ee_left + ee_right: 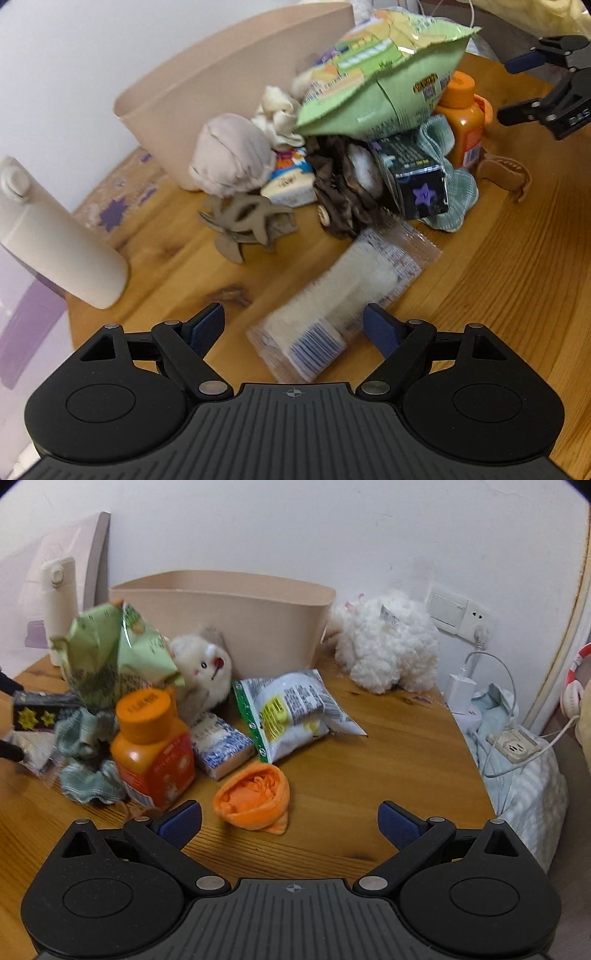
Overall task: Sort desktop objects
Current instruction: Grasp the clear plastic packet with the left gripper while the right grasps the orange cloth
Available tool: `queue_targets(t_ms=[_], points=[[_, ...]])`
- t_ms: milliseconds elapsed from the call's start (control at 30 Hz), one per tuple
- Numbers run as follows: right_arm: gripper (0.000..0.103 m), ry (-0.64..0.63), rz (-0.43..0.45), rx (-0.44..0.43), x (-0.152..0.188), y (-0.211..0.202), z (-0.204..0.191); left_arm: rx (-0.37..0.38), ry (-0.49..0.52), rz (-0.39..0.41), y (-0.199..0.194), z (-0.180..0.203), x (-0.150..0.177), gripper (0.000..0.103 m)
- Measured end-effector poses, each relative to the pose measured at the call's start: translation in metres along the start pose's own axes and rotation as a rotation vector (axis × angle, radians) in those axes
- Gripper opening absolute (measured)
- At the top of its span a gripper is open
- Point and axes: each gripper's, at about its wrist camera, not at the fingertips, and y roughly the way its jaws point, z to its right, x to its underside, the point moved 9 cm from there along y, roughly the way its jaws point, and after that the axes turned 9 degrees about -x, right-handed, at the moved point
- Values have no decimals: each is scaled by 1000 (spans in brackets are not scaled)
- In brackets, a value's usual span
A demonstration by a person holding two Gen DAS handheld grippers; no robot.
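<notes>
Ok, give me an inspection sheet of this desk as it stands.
Surface: wooden table, crowded on its left half.
Job's things: beige bin at the back; green snack bag topping the pile; orange bottle upright; clear wrapped packet flat on the wood; white snack bag; orange cloth.
Clutter: cream flask, fluffy white toy, small plush.
Grippers: left tongs open over the packet; right tongs open near the orange cloth; neither holds anything.
Cables: white charger cable from the wall socket.
Surroundings: white wall, striped bedding at right.
</notes>
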Motion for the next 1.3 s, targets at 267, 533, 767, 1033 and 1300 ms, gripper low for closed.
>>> queue_targets(t_ms=[267,533,767,1033,1300], points=[[103,36,5,14,2,23,3,105,-54,9,5,-1,-3,90],[103,63,6,1,3,38,0,217,-146,6,16,2,-10,91],[94,110,25,-36,4,41,1,239,-144,36,10,4,-8,73],[30,166,55,-57,7,30,0,268,-108,46,-4,19,-13,40],[11,180,52,-74,17,11,-3,281,-114,65,-11,25,-11,28]])
